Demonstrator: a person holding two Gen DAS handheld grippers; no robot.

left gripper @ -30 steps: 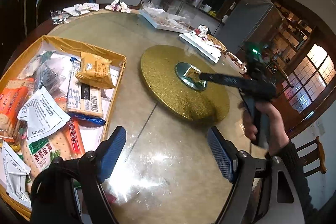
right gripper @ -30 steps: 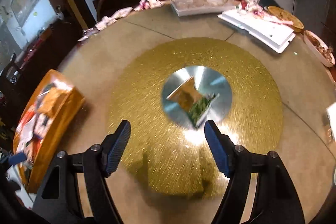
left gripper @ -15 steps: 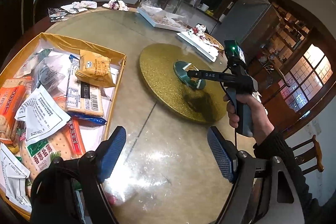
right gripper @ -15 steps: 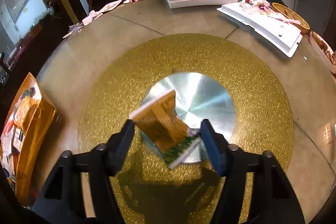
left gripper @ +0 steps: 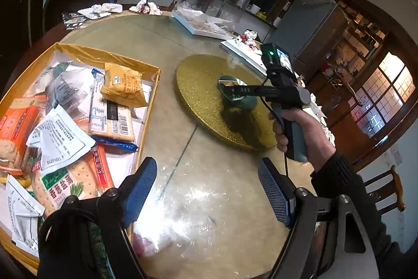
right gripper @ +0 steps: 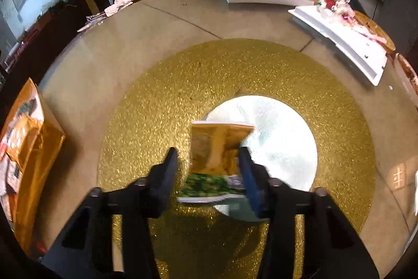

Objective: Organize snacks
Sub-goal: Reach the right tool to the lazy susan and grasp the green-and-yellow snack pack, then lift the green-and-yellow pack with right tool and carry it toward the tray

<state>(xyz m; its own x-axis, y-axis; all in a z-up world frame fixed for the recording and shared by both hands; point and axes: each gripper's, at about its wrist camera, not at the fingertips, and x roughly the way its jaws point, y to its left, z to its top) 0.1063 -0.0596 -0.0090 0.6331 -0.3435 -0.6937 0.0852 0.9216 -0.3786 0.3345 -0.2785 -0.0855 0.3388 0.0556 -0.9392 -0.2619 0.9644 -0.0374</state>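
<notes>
The round table [left gripper: 209, 200] carries a gold turntable [right gripper: 146, 106] with a shiny silver disc [right gripper: 282, 137] at its centre, and on that disc's near edge lies the snack packet [right gripper: 216, 148], tan at the far end and green at the near end. Its long axis runs straight away from the right gripper [right gripper: 209, 169], which points steeply down with the packet between its jaws; they have just been closing, the right pad against the packet's side, the left one just beside it with a sliver of gap. The left gripper [left gripper: 206, 190] hangs wide open and empty over bare table, well apart from the packet, beside the gold box [left gripper: 154, 85] of snacks. There a cracker pack [left gripper: 65, 184] reads "香葱盐薄" and "french"; the right gripper's arm seems to read "DAS".
</notes>
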